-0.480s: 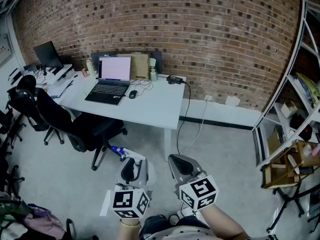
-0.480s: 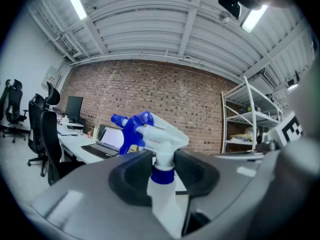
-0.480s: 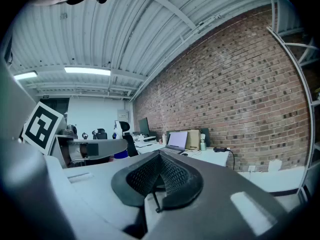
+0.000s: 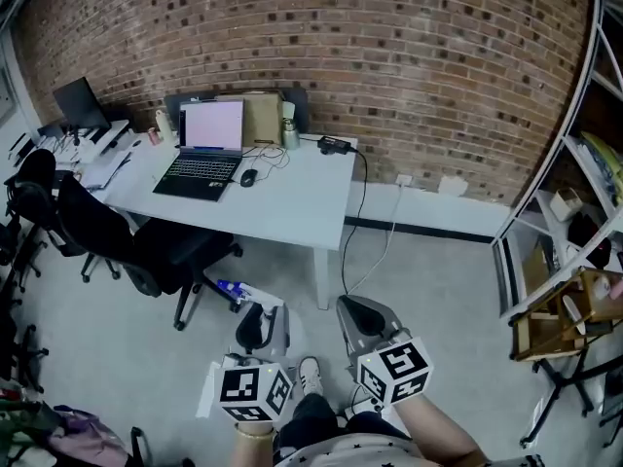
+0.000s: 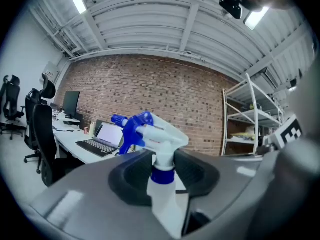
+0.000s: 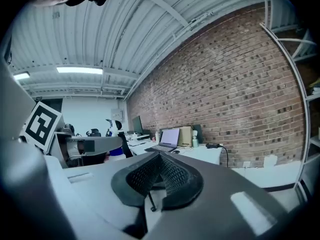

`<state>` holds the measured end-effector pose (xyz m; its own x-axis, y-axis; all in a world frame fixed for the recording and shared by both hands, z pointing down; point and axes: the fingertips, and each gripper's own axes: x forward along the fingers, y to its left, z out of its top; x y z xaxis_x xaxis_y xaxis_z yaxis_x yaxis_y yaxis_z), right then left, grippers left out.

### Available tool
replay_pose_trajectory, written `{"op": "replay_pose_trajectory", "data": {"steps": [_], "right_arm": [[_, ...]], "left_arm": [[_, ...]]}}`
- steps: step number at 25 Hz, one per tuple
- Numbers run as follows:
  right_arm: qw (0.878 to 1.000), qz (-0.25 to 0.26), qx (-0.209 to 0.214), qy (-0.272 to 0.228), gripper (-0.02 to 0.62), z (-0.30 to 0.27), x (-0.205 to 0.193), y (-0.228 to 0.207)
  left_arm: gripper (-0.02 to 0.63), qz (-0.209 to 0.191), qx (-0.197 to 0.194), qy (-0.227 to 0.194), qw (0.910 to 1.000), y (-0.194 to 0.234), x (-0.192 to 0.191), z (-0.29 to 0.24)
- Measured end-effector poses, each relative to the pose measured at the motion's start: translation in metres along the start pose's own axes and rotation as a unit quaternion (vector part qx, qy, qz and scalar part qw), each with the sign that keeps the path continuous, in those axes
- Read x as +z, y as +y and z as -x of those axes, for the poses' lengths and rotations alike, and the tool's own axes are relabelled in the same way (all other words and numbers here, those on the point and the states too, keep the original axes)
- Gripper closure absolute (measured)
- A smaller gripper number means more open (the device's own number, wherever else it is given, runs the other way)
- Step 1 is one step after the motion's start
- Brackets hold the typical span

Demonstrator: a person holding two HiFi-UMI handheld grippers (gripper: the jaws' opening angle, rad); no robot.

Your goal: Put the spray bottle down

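The spray bottle (image 5: 160,134) is white with a blue collar and a blue trigger head. It stands upright with its neck between the jaws of my left gripper (image 5: 164,170), which is shut on it. In the head view its blue nozzle (image 4: 234,289) sticks out to the left of the left gripper (image 4: 261,331), low over the grey floor. Beside it, my right gripper (image 4: 362,319) points the same way. Seen in its own view, the right gripper (image 6: 161,171) has its black pads (image 6: 177,176) together with nothing between them. Both point at the white desk (image 4: 292,207).
An open laptop (image 4: 206,149), a mouse and cables lie on the desk, in front of a brick wall. A black office chair (image 4: 146,246) stands at the desk's left front. A metal shelf rack (image 4: 569,212) fills the right side. A shoe (image 4: 310,373) shows between the grippers.
The desk has shifted slightly up and left in the head view, and a shoe has appeared between the grippers. Both grippers keep their places; the left still holds the bottle.
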<state>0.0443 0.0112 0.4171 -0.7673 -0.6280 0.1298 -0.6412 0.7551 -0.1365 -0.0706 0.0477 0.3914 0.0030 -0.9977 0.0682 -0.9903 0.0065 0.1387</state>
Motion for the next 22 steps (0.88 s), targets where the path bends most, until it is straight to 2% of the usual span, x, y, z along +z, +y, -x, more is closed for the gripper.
{"op": "replay_pose_trajectory", "data": {"steps": [8,22], "right_arm": [[1.000,0.020,-0.013,0.007,0.597,-0.077,0.005,-0.050],[0.998,0.043,-0.052,-0.002,0.597,-0.265,0.058,-0.142]], "left_arm": [[0.471,-0.001,-0.018,-0.002,0.9998,0.028,-0.005,-0.094],[0.471,-0.011,-0.060,0.013,0.9981,0.100,0.017,-0.299]]}}
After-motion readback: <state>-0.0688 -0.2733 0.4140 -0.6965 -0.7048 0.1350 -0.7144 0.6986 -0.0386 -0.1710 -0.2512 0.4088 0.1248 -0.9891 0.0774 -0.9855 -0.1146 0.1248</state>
